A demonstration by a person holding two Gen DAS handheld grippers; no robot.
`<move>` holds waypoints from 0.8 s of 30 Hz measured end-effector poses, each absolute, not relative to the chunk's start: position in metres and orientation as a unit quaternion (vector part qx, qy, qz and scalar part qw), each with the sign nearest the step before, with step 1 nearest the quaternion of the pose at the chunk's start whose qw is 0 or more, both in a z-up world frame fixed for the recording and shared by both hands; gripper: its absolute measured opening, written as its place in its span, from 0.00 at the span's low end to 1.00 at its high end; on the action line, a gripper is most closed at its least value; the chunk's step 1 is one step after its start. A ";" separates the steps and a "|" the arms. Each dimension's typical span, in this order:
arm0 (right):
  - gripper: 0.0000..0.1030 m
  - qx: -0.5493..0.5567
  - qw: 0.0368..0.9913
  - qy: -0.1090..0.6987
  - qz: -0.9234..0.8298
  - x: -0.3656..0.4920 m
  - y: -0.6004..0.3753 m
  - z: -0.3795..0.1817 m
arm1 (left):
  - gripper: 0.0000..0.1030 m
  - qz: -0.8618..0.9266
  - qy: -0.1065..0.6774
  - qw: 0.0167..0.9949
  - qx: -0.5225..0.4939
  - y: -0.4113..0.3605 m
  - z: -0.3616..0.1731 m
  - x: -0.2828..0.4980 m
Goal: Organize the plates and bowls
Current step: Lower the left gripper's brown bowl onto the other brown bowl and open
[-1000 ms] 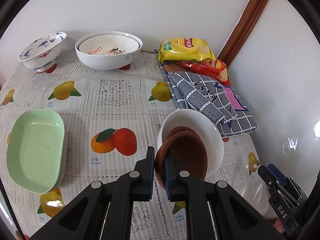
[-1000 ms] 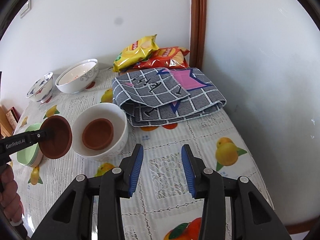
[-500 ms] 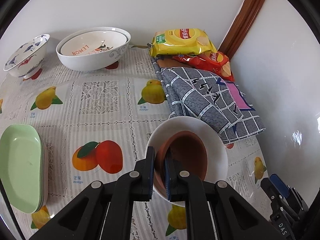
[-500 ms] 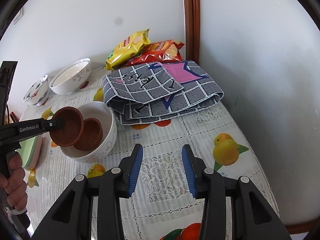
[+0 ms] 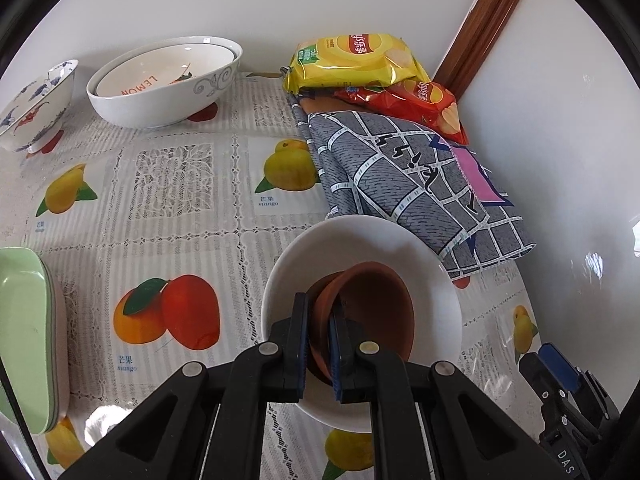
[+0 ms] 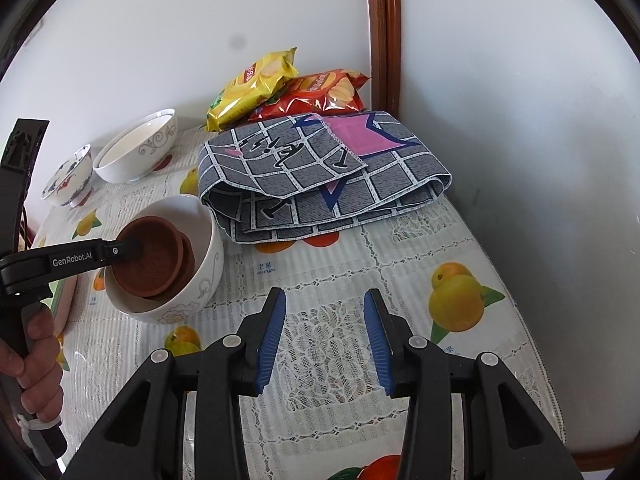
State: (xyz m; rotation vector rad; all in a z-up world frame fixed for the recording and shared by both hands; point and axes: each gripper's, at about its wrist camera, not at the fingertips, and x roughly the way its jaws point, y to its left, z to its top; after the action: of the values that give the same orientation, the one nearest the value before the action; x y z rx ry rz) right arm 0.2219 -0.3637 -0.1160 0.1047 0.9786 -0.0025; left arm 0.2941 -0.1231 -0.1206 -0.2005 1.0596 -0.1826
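1. The left claw (image 5: 319, 344), matte black with blue ribbed pads, is clamped on the near rim of a small round brown bowl (image 5: 372, 312) with a dull, terracotta-like surface.
2. That brown bowl sits tilted inside a glossy white ceramic bowl (image 5: 432, 256), over a second brown bowl (image 6: 188, 256) of the same kind, whose edge peeks out at about 3 o'clock in the right wrist view.
3. The white bowl is deep and round, with a faint grey scroll pattern on its outer wall, and it stands on the bench (image 6: 400, 264), covered by a shiny plastic cloth printed with lace panels and mangoes.
4. The right claw (image 6: 325, 336) stands open with nothing between its pads, over bare cloth at 6 o'clock of its own view.
5. A hand (image 6: 34, 364) grips the left tool's handle at 8 o'clock in the right wrist view.
6. At 9 o'clock in the left wrist view lies a stack of pale green oblong plates (image 5: 24, 336), smooth with rounded corners.
7. Just beyond the white bowl, at about 1 o'clock, lies a folded grey checked cloth (image 5: 400, 184), woven, with a pink patch.
8. Farther back, crinkly foil chip bags rest against the wall: a yellow bag (image 5: 352, 60) and a red bag (image 5: 424, 104).
9. At 11 o'clock sit two nested white bowls (image 5: 160, 100), the inner one lettered LEMON, and beside them a footed blue-patterned porcelain bowl (image 5: 32, 108).
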 end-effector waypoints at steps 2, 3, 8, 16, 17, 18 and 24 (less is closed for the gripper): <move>0.39 0.053 0.880 0.472 -0.002 0.222 -0.365 -0.117 | 0.09 -0.088 0.504 0.853 -0.100 -0.124 -0.122 0.294; 0.39 0.054 0.880 0.472 -0.002 0.222 -0.365 -0.117 | 0.10 -0.089 0.503 0.854 -0.100 -0.124 -0.122 0.294; 0.39 0.056 0.878 0.476 -0.003 0.222 -0.365 -0.118 | 0.10 -0.095 0.506 0.851 -0.099 -0.125 -0.122 0.296; 0.39 0.050 0.879 0.475 0.005 0.223 -0.354 -0.112 | 0.14 -0.104 0.518 0.845 -0.086 -0.122 -0.117 0.292; 0.39 0.050 0.879 0.475 0.006 0.223 -0.353 -0.111 | 0.14 -0.103 0.514 0.847 -0.085 -0.122 -0.115 0.291; 0.39 0.049 0.880 0.473 0.006 0.224 -0.352 -0.109 | 0.14 -0.103 0.511 0.849 -0.083 -0.121 -0.112 0.289; 0.44 0.040 0.885 0.464 0.014 0.222 -0.341 -0.097 | 0.18 -0.100 0.493 0.861 -0.074 -0.115 -0.094 0.278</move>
State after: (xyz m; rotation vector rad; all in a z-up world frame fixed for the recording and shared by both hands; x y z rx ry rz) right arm 0.2222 -0.3407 -0.0969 0.0838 0.9642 0.0285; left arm 0.2784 -0.1148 -0.0936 -0.1548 1.0336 -0.2094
